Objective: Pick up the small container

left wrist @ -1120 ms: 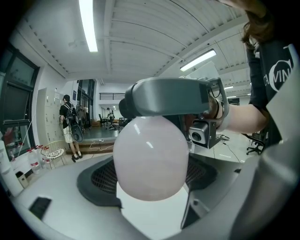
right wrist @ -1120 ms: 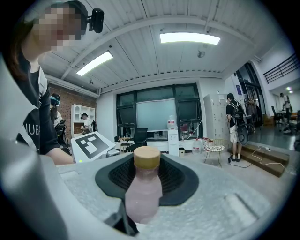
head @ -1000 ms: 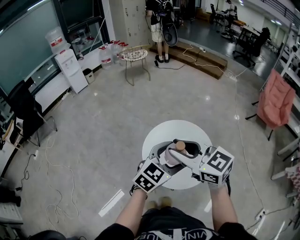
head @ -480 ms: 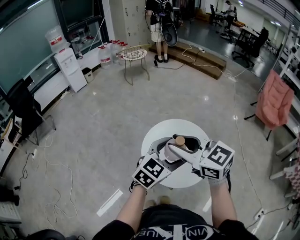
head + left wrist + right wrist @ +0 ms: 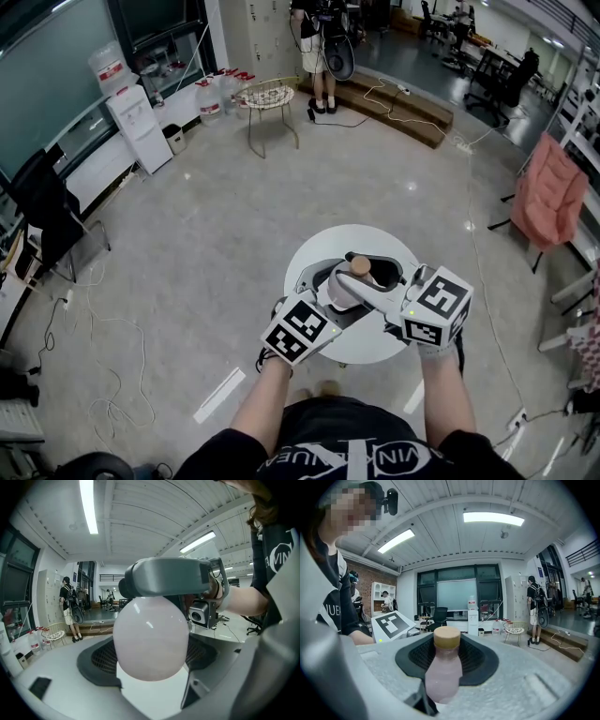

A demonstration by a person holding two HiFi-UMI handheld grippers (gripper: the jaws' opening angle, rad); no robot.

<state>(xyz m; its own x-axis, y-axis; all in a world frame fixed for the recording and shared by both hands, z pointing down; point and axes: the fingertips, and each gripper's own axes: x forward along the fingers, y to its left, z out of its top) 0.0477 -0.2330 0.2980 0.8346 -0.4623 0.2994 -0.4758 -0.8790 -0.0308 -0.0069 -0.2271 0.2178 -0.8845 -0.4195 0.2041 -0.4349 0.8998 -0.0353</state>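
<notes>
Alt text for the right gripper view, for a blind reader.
A small pink bottle with a tan cap stands upright between the fingers of the right gripper, against a black pad. A water cooler stands far behind.

The small bottle (image 5: 343,292) is pale, milky pink and translucent, with a rounded body that narrows at the shoulder to a short neck. A flat, tan, wood-coloured cap (image 5: 360,267) closes it. The bottle is nearly upright with the cap on top, leaning slightly. It sits gripped between the jaws of the right gripper (image 5: 449,660), its lower body against their black ribbed pads and its cap clear above them. In the head view it is over the middle of a round white table (image 5: 319,246); whether its base touches the tabletop cannot be told.
</notes>
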